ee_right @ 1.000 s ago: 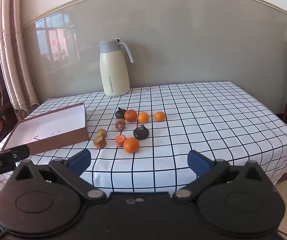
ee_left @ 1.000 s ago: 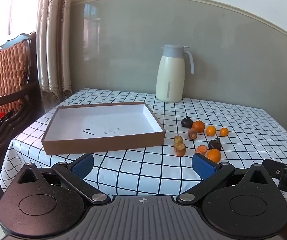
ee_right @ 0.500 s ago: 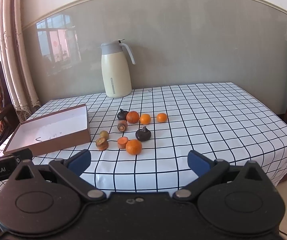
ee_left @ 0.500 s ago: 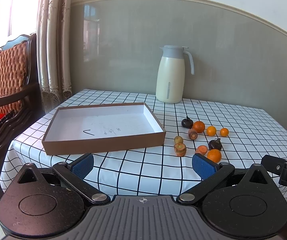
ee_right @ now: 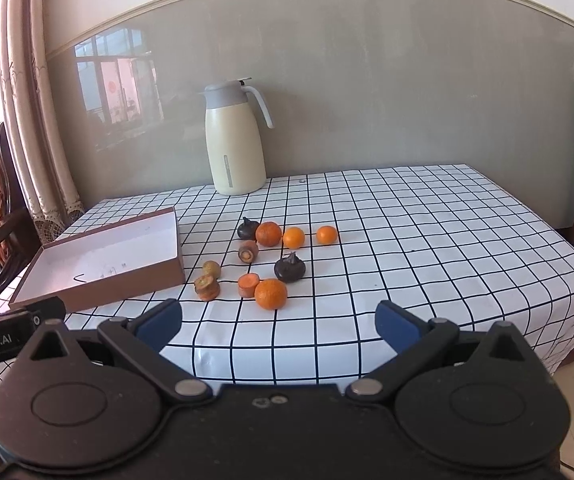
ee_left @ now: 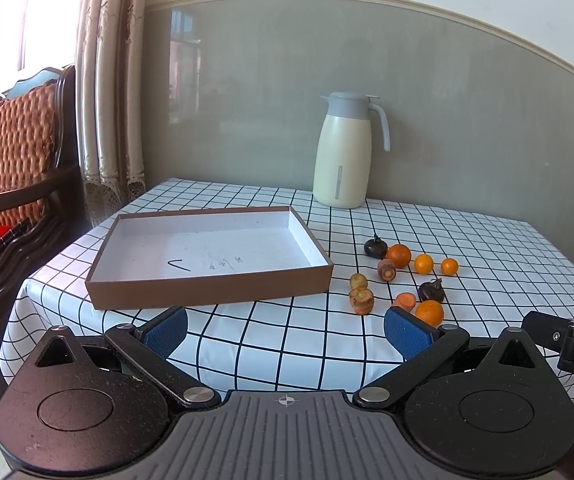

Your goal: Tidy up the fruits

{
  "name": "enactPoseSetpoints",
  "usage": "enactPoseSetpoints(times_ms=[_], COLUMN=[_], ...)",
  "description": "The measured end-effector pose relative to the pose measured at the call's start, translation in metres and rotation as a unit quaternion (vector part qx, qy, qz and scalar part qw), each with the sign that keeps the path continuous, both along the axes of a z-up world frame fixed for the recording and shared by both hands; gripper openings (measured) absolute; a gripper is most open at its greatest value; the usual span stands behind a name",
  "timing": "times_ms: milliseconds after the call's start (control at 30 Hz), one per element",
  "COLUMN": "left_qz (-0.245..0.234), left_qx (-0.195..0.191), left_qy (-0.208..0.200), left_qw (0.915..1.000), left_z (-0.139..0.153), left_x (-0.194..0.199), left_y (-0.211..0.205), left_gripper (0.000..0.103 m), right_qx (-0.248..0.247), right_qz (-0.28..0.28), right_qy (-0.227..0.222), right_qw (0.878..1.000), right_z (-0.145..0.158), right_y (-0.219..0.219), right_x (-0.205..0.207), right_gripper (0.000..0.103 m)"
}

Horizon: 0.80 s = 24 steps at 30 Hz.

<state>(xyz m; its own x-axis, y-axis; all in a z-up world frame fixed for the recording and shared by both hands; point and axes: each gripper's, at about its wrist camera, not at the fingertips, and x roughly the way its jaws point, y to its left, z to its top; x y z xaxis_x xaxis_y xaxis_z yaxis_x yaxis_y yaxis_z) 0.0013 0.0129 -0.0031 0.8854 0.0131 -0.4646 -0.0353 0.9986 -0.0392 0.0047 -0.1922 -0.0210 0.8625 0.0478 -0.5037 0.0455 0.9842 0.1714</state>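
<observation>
Pulled back slightly from the counter (ee_left: 287, 344) since a second ago, fruit group sitting a little farther off in both views. At left, shallow cardboard box (ee_left: 211, 292), nothing in it. Left gripper (ee_left: 285, 330) spread wide, nothing held, hovering near the counter's front edge. Just right of the box, scattered fruits: oranges (ee_right: 271, 293), dark water chestnuts (ee_right: 289, 269), cut carrot pieces (ee_right: 248, 284). Behind them, cream thermos jug (ee_right: 234, 140). Right gripper (ee_right: 277, 326) likewise spread wide, holding nothing.
</observation>
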Motion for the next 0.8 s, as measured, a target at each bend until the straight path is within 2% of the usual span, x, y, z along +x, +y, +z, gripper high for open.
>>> enactPoseSetpoints(times_ms=[800], left_qz=[0.005], left_qx=[-0.001], left_qy=[-0.005], left_qw=[1.0], left_z=[-0.0025], left_x=[-0.0024], left_y=[0.0033], left_gripper=[0.103], right_qx=[-0.002], right_qz=[0.004], right_qy=[0.001], right_qw=[1.0], right_z=[0.0028], right_y=[0.0015], right_x=[0.0035], right_gripper=[0.097])
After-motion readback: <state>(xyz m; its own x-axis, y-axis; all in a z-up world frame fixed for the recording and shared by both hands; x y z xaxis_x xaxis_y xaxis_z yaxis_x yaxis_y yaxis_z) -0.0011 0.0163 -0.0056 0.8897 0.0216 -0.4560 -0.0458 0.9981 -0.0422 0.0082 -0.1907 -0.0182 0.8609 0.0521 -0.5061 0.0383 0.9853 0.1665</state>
